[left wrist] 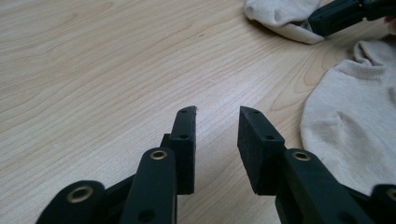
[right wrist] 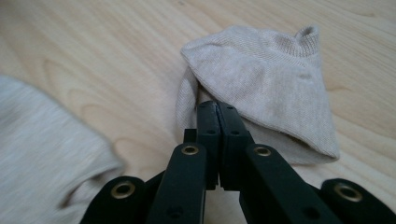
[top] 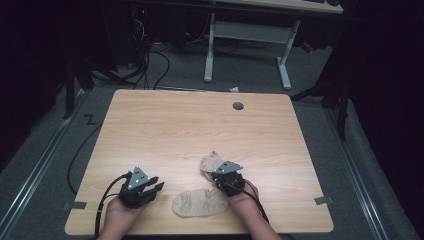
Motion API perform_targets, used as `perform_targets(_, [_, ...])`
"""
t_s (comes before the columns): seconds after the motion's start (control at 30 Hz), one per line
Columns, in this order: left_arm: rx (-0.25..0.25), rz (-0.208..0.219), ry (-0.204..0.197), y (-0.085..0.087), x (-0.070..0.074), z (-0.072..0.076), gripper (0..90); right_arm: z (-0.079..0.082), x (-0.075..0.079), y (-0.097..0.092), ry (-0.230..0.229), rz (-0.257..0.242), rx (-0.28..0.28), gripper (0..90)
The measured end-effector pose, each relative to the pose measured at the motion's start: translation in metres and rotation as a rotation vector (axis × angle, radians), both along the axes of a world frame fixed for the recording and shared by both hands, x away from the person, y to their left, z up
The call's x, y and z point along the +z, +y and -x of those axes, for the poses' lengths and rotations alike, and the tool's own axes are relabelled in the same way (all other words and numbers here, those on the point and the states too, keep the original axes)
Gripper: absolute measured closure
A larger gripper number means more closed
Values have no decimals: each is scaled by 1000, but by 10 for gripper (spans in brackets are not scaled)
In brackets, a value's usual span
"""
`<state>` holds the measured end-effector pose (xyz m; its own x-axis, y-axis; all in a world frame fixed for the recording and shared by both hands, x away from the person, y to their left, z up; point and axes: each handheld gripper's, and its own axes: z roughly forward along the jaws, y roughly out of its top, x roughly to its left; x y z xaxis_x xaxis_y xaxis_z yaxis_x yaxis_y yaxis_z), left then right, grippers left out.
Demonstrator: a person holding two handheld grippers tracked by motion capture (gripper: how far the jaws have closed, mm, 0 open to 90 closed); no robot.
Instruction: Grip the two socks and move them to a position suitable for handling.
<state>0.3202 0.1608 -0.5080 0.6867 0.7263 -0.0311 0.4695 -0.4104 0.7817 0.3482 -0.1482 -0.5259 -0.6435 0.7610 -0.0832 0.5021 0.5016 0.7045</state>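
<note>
**Two beige socks near the lower edge of the bench, one at the right claw's tips**

Two short ankle socks of pale beige knit lay on the light wooden bench (top: pixel 165 125). The flat sock (top: pixel 201 203) sat at the lower middle of the high view, spread out smooth as a rounded oval. Its long axis ran nearly left to right across the frame, tilted slightly upward toward the right. In the left gripper view it lay at the right edge (left wrist: pixel 355 135), its ribbed cuff toward the upper right of that frame.

The folded sock (top: pixel 211 162) lay just above and to the right of the flat one in the high view, bunched into a small lump. In the right gripper view it formed a rough triangle (right wrist: pixel 266 88): the ribbed cuff stood up at the upper right, and a fold of fabric curled under along its left side. Its long axis ran from the upper left toward the lower right of that frame.

The right claw (right wrist: pixel 218 108) was clenched, its two black jaws pressed together with their tips at the near edge of the folded sock. Whether any fabric was pinched between them could not be told.

The left claw (left wrist: pixel 217 116) stood released, a clear gap of bare wood between its jaws. It was at the lower left of the high view (top: pixel 156 184), apart from the flat sock.
</note>
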Motion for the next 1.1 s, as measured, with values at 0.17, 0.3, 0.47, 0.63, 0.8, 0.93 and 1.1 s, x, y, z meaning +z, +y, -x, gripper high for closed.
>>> perform_targets(0.17, [4,-4,2,-1,-1,0,675,6,16,6,-54,-57,13,759])
perform_targets(0.3, [4,-7,5,-2,-2,-1,672,-4,27,19,-86,-53,21,631])
perform_targets(0.47, [6,-6,7,1,-2,-1,672,-23,14,35,-57,36,22,588])
perform_targets(0.63, [7,-1,6,3,-1,-1,672,-23,14,32,-58,19,8,851])
perform_targets(0.8, [3,-6,6,2,-1,-1,672,-17,28,25,-106,-34,-3,860])
perform_targets(0.93, [1,-11,4,0,-1,0,675,-17,39,9,-137,-90,-42,857])
perform_targets(1.1, [3,-9,5,0,-2,0,677,-19,43,-11,-138,-136,-82,857])
